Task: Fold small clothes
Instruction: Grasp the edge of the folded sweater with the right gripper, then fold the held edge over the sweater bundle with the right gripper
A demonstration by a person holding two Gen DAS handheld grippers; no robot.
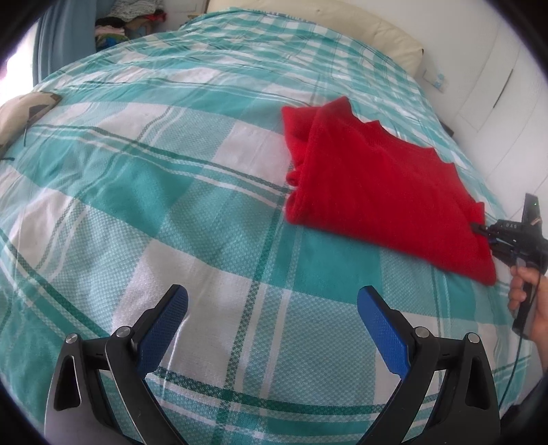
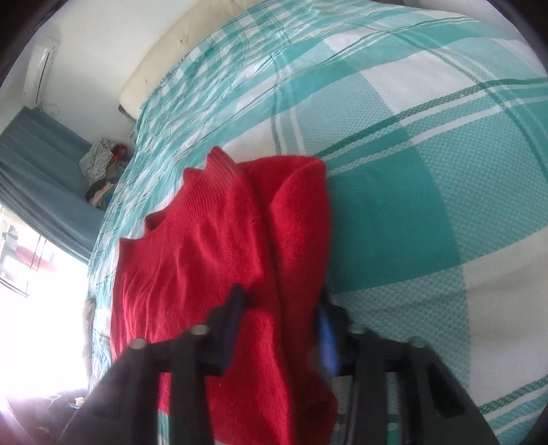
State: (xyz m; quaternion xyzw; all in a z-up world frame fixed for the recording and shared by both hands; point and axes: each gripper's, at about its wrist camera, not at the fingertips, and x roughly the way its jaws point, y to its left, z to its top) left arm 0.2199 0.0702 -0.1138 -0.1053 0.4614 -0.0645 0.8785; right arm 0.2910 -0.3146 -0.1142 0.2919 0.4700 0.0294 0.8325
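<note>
1. Folding work stood partway done: the red sweater (image 1: pixel 383 191) lay on the bed (image 1: pixel 171 171), towards its right side in the left wrist view, already doubled lengthwise, with one side turned over the body and its zigzag hem pointing at the headboard end.
2. The right tongs (image 2: pixel 279 294), gripped by a person's hand (image 1: pixel 527 301), sat at the sweater's near edge and looked pressed together on a ridge of the knit, though blur left the contact unclear.
3. The left tongs (image 1: pixel 273 292) hung spread wide over bare checked cover, well apart from the garment and pinching nothing.
4. The next move probably called for lifting the pinched edge and carrying it over towards the hem, with the left tongs brought across to pin or share the cloth so the thick layers did not slide open.
5. A cream pillow (image 1: pixel 342 24) lay at the head of the bed, a patterned cushion (image 1: pixel 24 113) at its left edge, and a heap of clothes (image 1: pixel 130 24) beyond the far corner; none of them crowded the sweater.
</note>
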